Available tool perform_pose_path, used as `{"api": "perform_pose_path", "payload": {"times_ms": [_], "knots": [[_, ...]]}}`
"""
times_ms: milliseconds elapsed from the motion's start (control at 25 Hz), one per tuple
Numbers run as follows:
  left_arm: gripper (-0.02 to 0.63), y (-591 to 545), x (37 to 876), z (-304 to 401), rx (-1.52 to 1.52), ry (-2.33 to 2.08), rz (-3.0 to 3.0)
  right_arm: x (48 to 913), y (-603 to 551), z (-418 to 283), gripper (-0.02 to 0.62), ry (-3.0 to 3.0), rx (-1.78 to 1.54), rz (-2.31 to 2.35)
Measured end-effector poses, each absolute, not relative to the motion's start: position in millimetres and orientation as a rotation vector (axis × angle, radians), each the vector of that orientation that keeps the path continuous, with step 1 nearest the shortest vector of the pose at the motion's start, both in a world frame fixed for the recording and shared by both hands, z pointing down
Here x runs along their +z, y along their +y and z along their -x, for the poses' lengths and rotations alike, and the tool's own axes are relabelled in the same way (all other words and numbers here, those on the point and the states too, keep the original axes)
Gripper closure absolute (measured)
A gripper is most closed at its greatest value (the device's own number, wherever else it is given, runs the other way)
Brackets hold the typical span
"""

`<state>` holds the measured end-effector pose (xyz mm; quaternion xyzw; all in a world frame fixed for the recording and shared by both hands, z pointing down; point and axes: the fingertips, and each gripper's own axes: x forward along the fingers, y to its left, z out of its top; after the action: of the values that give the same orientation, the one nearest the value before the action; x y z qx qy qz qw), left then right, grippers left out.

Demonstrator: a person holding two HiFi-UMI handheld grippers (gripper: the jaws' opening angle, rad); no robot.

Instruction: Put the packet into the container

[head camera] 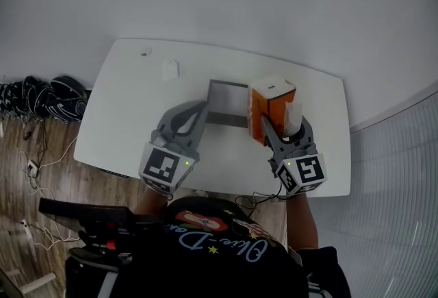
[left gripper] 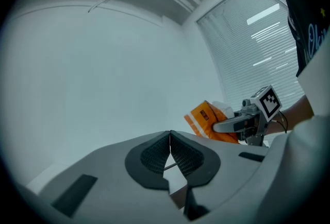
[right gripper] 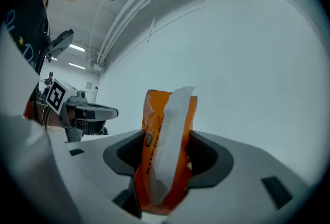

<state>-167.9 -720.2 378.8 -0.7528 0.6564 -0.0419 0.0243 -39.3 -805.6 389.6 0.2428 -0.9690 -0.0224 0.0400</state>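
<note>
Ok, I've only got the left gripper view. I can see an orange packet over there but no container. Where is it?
Observer: In the head view a grey container sits on the white table, right by the tips of the left gripper.
Operator: Is the packet properly gripped?
Observer: Yes. The right gripper view shows the right gripper with its fingers pressed on both sides of the packet.
Operator: Is it in the container?
Observer: No. The head view shows it held up beside the container's right edge, not inside.
</note>
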Motion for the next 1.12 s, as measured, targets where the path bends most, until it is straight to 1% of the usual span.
{"api": "perform_pose_path", "payload": {"times_ms": [360,520,880,1120], "knots": [[0.597,-724.2,369.1,148.5,-0.094,2.000,2.317,398.2,-816.1,36.8,0.350,-2.892,-0.149,-0.600],[0.597,-737.4,374.8,134.4,-0.099,2.011,2.315,414.8,-828.6,36.1,0.350,-2.839,-0.194,-0.494],[0.597,-752.5,368.4,144.1,-0.078,2.058,2.296,428.4,-841.5,81.4,0.348,-2.696,-0.321,-0.187],[0.597,-765.6,375.0,147.9,-0.075,2.091,2.271,464.8,-842.0,99.7,0.345,-2.574,-0.402,0.008]]}}
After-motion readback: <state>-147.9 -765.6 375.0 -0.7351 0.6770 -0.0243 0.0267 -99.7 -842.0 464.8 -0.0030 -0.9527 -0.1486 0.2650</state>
